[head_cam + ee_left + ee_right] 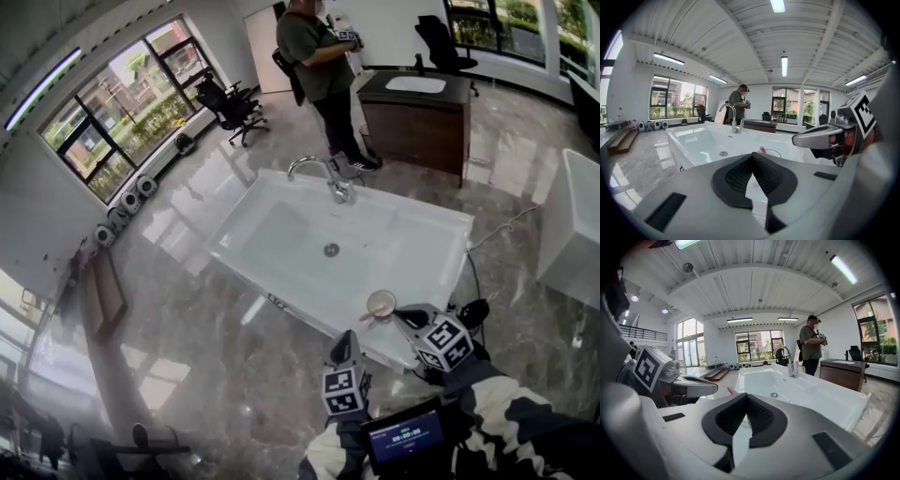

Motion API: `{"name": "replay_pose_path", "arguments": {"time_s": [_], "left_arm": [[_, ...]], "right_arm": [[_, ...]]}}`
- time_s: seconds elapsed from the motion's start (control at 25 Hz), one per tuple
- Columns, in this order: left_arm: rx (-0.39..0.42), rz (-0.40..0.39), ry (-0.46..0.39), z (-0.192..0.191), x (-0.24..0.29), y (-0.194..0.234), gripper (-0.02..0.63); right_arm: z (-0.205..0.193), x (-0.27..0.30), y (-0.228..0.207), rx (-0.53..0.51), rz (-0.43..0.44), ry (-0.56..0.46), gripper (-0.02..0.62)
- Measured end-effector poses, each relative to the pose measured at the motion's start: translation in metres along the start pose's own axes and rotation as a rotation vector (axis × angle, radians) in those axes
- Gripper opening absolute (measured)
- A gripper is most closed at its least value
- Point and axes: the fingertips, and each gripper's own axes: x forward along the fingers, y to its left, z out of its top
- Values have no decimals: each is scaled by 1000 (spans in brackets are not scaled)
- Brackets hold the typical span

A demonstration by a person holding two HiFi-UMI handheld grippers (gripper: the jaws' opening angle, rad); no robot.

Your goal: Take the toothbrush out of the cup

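Note:
A small clear cup [381, 303] stands on the near rim of the big white sink [281, 234]. A pink toothbrush [367, 320] leans out of it toward me. In the head view my left gripper [345, 338] sits just short of the rim, below and left of the cup. My right gripper [404, 316] is right beside the cup on its right. Neither touches the cup. Both have their jaws shut with nothing between them. The left gripper view shows the brush's pink tip [761, 149] just past the jaws [752, 157]. The right gripper view shows the toothbrush [732, 391] left of the jaws [746, 397].
A chrome faucet [334, 180] stands on the sink's far rim and a drain [331, 249] lies in the basin. A person [319, 56] stands beyond, beside a dark vanity cabinet [417, 117]. Another white tub [574, 225] is at the right, and a cable [497, 230] crosses the marble floor.

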Motion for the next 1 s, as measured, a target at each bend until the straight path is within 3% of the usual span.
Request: {"name": "replay_pose_path", "arguments": {"time_s": [0.2,0.28,0.36,0.48,0.8,0.92,1.0], "left_arm": [[1,-10,6,2,0,-4,5],[3,-9,10,0,-2,-4,6],[3,-3,14,-1,-6,1,5],[-1,9,20,-4,-11,8,5],[-18,29,37,-9,-20,24,5],[-30,35,33,-10,-20,29,5],[-36,37,30,-9,-19,32,6]], "right_arm": [[-3,10,7,-47,56,35,8],[-5,17,13,-98,79,60,123],[-6,26,23,-160,104,92,195],[-11,43,35,-259,125,139,241],[-11,70,39,-295,138,173,233],[-6,71,37,-349,114,160,40],[-1,72,36,-367,102,149,23]]}}
